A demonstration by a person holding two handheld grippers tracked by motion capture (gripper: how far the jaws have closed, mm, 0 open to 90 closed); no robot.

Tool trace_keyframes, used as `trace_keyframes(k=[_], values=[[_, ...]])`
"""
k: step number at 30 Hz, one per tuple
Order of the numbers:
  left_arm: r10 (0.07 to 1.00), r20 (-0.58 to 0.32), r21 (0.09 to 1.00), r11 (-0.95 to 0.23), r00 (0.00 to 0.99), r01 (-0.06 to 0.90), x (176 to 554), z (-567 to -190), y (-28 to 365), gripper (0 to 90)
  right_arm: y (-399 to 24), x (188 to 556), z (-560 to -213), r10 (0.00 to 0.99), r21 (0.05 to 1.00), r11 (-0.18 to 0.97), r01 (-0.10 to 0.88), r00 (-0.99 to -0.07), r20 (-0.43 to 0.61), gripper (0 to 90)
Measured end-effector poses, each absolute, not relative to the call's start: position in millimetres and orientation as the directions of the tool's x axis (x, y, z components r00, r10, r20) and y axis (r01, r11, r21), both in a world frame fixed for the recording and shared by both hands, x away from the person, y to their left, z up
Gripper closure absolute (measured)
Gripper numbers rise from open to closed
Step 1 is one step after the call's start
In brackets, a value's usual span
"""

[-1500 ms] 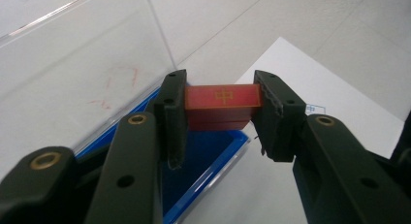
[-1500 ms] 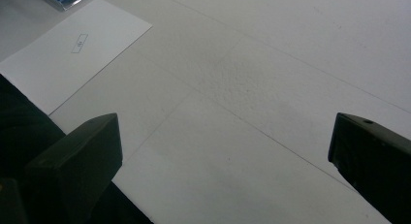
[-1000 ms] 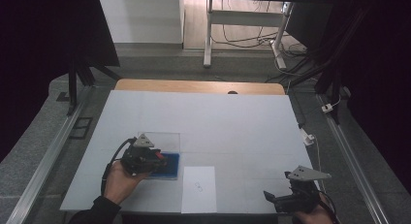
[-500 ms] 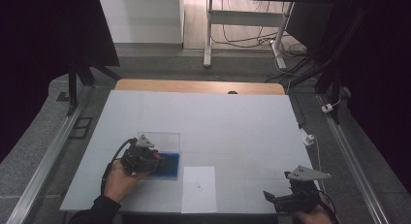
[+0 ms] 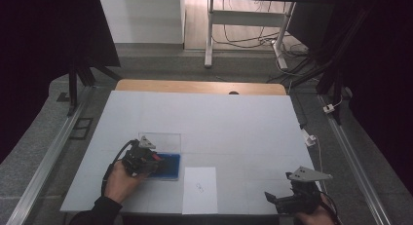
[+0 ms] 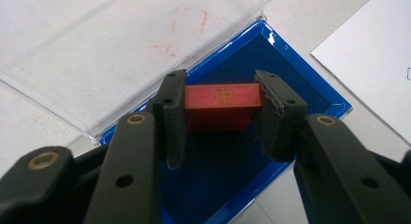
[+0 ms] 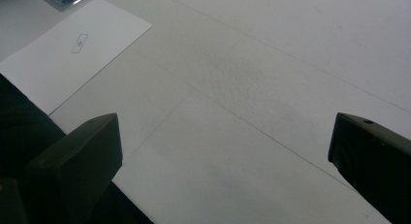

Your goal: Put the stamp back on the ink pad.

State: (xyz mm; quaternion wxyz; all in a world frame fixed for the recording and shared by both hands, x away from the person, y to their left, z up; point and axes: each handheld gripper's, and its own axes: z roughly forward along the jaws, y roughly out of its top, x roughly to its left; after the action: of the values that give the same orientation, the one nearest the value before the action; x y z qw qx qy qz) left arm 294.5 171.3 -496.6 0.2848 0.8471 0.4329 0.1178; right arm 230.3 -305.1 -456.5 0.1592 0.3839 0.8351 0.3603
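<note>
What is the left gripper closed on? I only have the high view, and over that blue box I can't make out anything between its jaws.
Observer: The left gripper is shut on a small red rectangular block, one pad on each end.
Operator: Is the block inside the box or lifted clear?
Observer: It sits over the dark blue lining of the blue-rimmed tray; I can't tell whether it touches the lining.
Operator: Any marking on it?
Observer: A gold character on its top face.
Operator: And the right gripper?
Observer: The right gripper stands wide open over the bare white table, nothing between its jaws; the white paper sheet lies off beyond it.
</note>
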Motion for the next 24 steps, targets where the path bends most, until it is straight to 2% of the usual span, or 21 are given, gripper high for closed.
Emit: trace_keyframes(k=[4,9,16,24], values=[[0.801,-0.049,0.581,-0.463,0.597,0.669,295.0,-497.0,171.4,56.3,-305.0,230.3,-456.5,0.756,0.723,0.447,0.527,-0.655,0.010,0.0],[0.803,-0.039,0.599,-0.458,0.595,0.657,294.2,-495.5,171.3,50.0,-305.0,230.2,-456.5,0.756,0.723,0.446,0.527,-0.654,0.010,0.0],[0.805,-0.067,0.617,-0.431,0.589,0.659,293.2,-492.6,173.9,44.0,-305.0,230.2,-456.4,0.756,0.724,0.445,0.526,-0.654,0.010,0.0],[0.794,-0.107,0.651,-0.399,0.598,0.646,290.6,-488.3,175.8,33.1,-305.1,230.1,-456.4,0.756,0.724,0.445,0.526,-0.654,0.011,0.0]])
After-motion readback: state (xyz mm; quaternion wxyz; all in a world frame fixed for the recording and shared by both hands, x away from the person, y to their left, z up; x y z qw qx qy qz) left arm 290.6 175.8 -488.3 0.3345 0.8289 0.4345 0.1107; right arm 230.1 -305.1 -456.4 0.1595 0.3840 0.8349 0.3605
